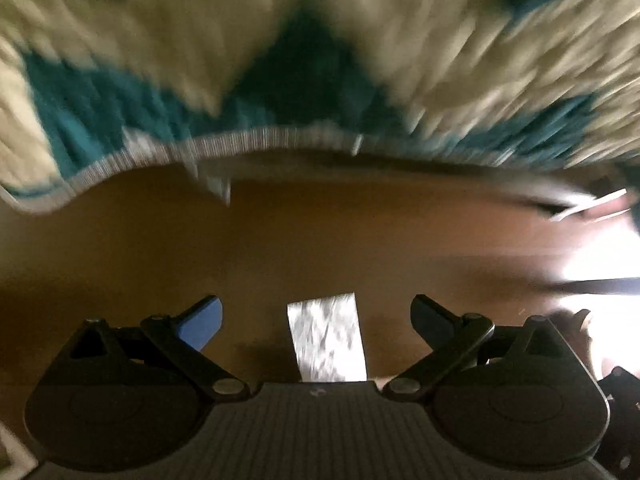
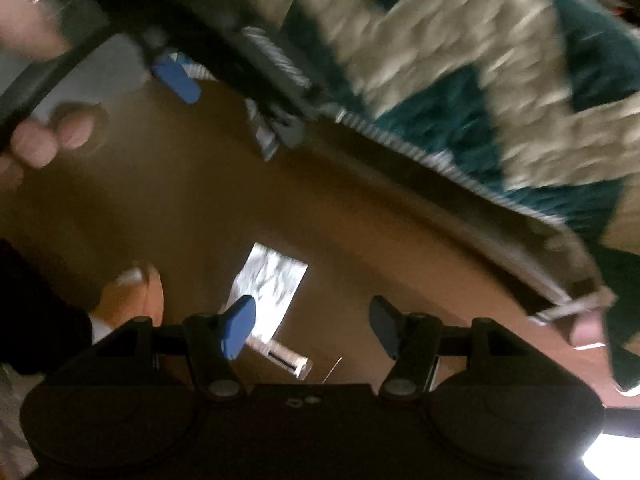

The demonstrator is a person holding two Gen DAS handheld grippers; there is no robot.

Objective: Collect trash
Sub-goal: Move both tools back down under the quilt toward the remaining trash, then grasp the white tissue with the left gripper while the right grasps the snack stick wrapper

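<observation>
A shaggy teal-and-cream rug fills the far part of both views, its grey woven edge meeting the bare brown floor that takes up the rest. On that floor, well short of the rug, lies the trash in question: a crinkled silver wrapper, flat and rectangular, with what looks like a small clear tube just beside its near end in the right wrist view. The left gripper points down over the wrapper with its blue pads spread wide and nothing between them but air, the wrapper centred in the gap. The right gripper is also parted and empty, its left pad overlapping the wrapper's corner in its own view. Both pictures are smeared, so the sensible course is probably to slow down, settle one gripper squarely over the wrapper, bring a pad under or against a raised crease, and close only once the foil sits between the pads
</observation>
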